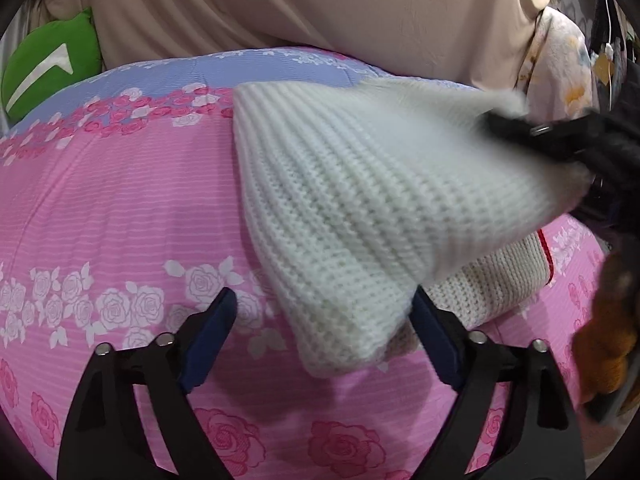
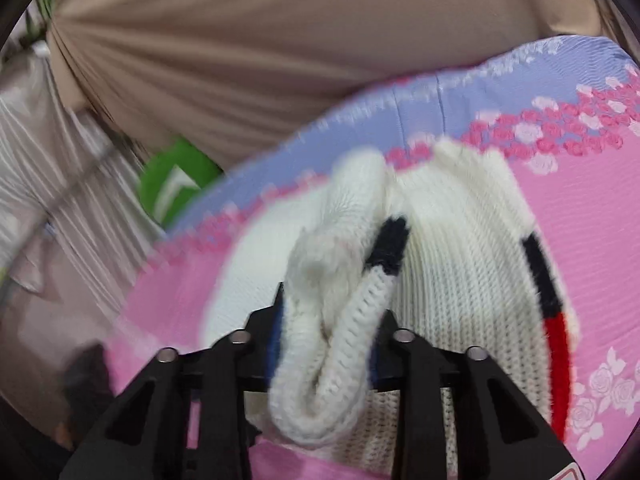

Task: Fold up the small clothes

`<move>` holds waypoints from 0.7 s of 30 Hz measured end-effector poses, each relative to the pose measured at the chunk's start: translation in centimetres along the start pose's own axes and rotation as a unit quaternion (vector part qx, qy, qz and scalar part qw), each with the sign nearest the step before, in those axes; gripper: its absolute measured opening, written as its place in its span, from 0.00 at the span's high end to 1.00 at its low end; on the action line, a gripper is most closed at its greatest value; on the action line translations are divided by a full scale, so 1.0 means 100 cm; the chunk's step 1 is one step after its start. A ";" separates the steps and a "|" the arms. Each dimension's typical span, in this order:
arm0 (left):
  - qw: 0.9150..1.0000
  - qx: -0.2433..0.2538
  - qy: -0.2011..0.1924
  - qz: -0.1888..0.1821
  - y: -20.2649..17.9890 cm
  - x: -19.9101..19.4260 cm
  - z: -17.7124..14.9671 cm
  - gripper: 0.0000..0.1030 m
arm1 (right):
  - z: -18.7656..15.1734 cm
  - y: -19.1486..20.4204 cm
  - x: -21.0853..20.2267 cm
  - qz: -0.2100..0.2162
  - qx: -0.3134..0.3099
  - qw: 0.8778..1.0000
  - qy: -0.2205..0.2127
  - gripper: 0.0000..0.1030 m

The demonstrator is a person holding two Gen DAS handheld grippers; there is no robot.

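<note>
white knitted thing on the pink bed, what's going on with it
A person is folding a small cream-white knitted sweater on a pink rose-print bedsheet with two handheld grippers. The right gripper is shut on a bunched edge of the knit and lifts that part over the rest. The left gripper is open, its blue pads to either side of the sweater's near corner, not pressing it.

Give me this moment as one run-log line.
stage: folding white knit sweater | right gripper: shut on sweater's bunched edge, lifted | left gripper: open, lower fold between fingers, not pinched | surface: pink floral bedspread
</note>
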State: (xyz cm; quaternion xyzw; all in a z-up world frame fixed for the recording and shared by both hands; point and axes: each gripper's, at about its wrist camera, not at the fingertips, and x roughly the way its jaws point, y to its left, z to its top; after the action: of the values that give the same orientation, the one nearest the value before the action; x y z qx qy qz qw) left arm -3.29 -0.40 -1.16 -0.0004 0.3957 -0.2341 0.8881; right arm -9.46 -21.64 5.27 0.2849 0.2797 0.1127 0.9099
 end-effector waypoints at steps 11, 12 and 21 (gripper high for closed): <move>1.000 0.007 0.011 -0.004 0.000 -0.001 -0.003 0.27 | -0.034 -0.068 -0.039 -0.105 0.026 0.994 0.009 0.56; 1.000 -0.001 0.006 -0.017 0.003 -0.008 -0.005 0.27 | -0.031 -0.063 -0.047 -0.122 0.011 0.992 -0.002 0.47; 0.997 -0.014 -0.049 -0.054 -0.006 -0.050 0.020 0.23 | 0.016 -0.054 -0.045 -0.110 -0.008 0.993 -0.035 0.35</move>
State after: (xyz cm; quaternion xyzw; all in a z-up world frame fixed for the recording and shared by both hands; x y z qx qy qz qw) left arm -4.97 0.72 3.85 -0.0459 0.3540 -0.2753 0.8926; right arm -12.00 -28.39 5.28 0.2486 0.2762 0.0039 0.9284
